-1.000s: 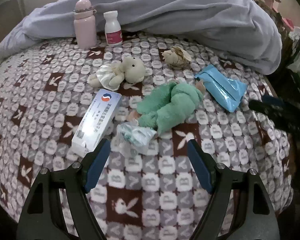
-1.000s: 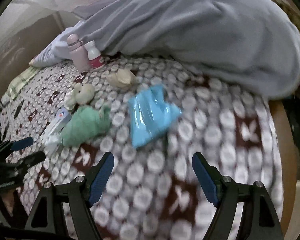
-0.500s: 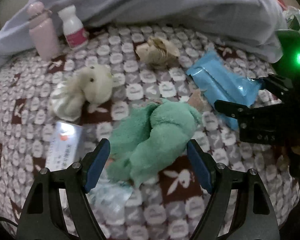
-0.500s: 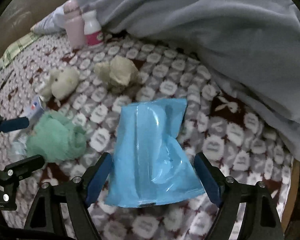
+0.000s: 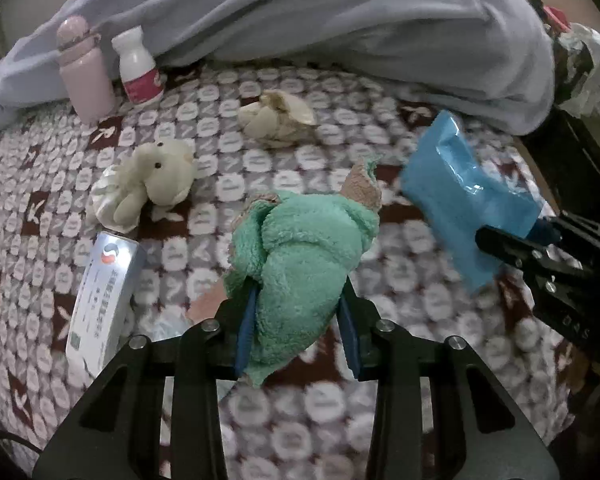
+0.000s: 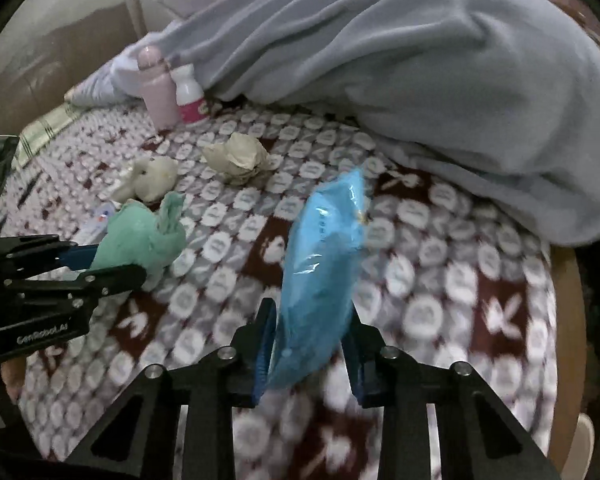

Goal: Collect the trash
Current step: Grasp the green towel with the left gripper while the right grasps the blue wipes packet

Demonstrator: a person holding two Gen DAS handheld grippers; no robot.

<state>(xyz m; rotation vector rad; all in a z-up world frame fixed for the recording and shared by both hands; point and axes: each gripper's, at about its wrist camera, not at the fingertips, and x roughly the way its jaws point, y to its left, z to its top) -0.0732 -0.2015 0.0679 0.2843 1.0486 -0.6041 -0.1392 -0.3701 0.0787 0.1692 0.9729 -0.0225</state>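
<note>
both claws are closing at once, left gripper [image 5: 296, 320] onto the fuzzy green cloth [image 5: 300, 256] and right gripper [image 6: 309, 354] onto the crinkly blue wrapper [image 6: 324, 264], both just over the patterned blanket [image 5: 340, 416]. the slick wrapper could slip out (it's pinched only at its bottom edge).

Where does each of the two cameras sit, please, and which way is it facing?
Left wrist: on the left gripper, facing down its closing fingers at the green cloth between them; the right gripper shows at right.
Right wrist: on the right gripper, closing on the blue packet; the left gripper shows at left.
Shared: patterned blanket, crumpled paper, pink bottle.
</note>
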